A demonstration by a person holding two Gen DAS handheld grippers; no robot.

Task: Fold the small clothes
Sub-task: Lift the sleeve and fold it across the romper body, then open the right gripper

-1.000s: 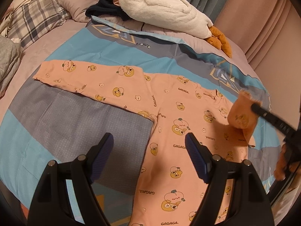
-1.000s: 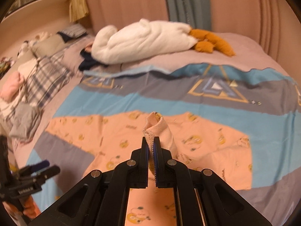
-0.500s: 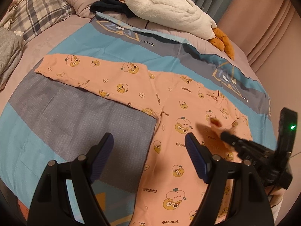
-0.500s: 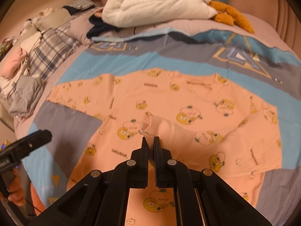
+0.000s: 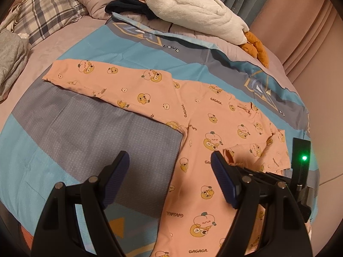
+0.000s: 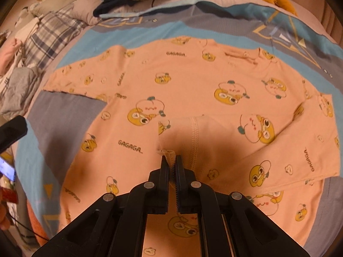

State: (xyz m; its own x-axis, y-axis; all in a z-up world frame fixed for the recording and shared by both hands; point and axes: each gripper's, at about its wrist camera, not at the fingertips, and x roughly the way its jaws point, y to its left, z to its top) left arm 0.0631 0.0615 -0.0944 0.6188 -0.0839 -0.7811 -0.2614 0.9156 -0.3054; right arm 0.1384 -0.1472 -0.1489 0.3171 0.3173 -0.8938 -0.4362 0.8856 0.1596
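A small peach long-sleeved shirt (image 5: pixel 199 128) with yellow cartoon prints lies flat on the blue and grey bedspread (image 5: pixel 85 128). Its left sleeve (image 5: pixel 103 81) stretches out to the left. Its right sleeve (image 6: pixel 246 132) is folded in across the chest. My right gripper (image 6: pixel 172 160) is shut on the cuff (image 6: pixel 169 154) of that sleeve, low over the shirt's middle. It shows in the left wrist view (image 5: pixel 253 171) at the right. My left gripper (image 5: pixel 169 167) is open and empty above the shirt's left side and the grey patch.
A white plush toy (image 5: pixel 193 15) with orange feet lies at the head of the bed, beside a dark garment (image 5: pixel 128 6). Plaid pillows (image 5: pixel 49 15) and folded grey clothes (image 5: pixel 10 53) lie at the left. Pink curtains (image 5: pixel 300 32) hang at the right.
My right gripper has carried the right sleeve's cuff from up in the air down and inward onto the shirt's chest. My left gripper stayed open and moved slightly closer.
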